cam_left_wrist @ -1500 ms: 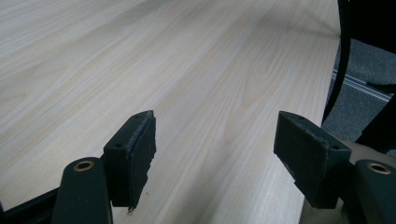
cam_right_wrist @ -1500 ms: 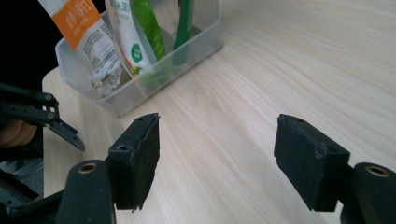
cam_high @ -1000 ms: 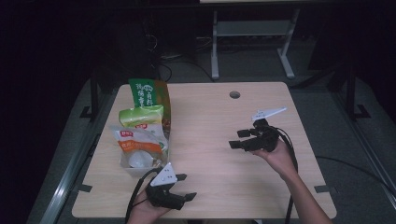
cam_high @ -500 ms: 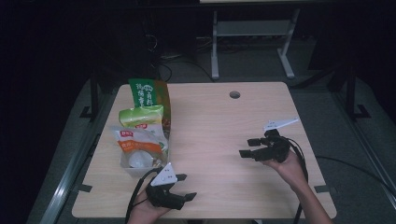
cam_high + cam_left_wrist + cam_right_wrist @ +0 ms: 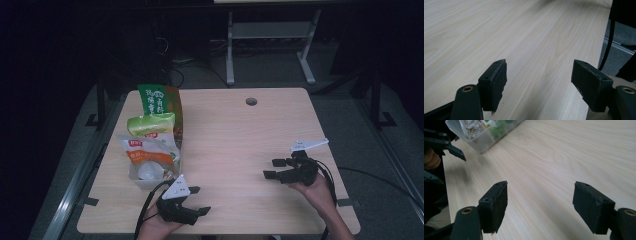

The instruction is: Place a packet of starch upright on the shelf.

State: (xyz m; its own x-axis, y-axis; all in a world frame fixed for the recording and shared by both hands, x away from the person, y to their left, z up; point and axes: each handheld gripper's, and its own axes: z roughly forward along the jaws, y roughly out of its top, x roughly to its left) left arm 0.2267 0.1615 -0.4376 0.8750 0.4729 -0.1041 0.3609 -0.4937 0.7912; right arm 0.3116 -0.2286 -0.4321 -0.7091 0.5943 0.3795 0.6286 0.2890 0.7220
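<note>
While your left gripper (image 5: 192, 200) has stayed parked near the front edge of the pale wooden table (image 5: 235, 135), just in front of the clear plastic bin (image 5: 145, 181) of snack packets, your right gripper (image 5: 276, 169) has drawn back over the last second. It was farther up the table and has come towards you, so it now sits well to the right of the bin, near the table's right front corner. That reads as a pull-away from the middle of the table, not a reach towards the bin; nothing is in hand yet.

Both grippers have their jaws spread wide with only bare wood between them, as each gripper view shows.

The bin stands at the table's left side, holding upright packets. A tall green packet with light lettering (image 5: 156, 100) stands at its far end, a yellow-green one (image 5: 150, 125) in the middle, and a white packet with an orange label (image 5: 145, 152) at the near end, closest to your left gripper. In the right gripper view the bin (image 5: 484, 138) sits across the table, with your left gripper beside it.
</note>
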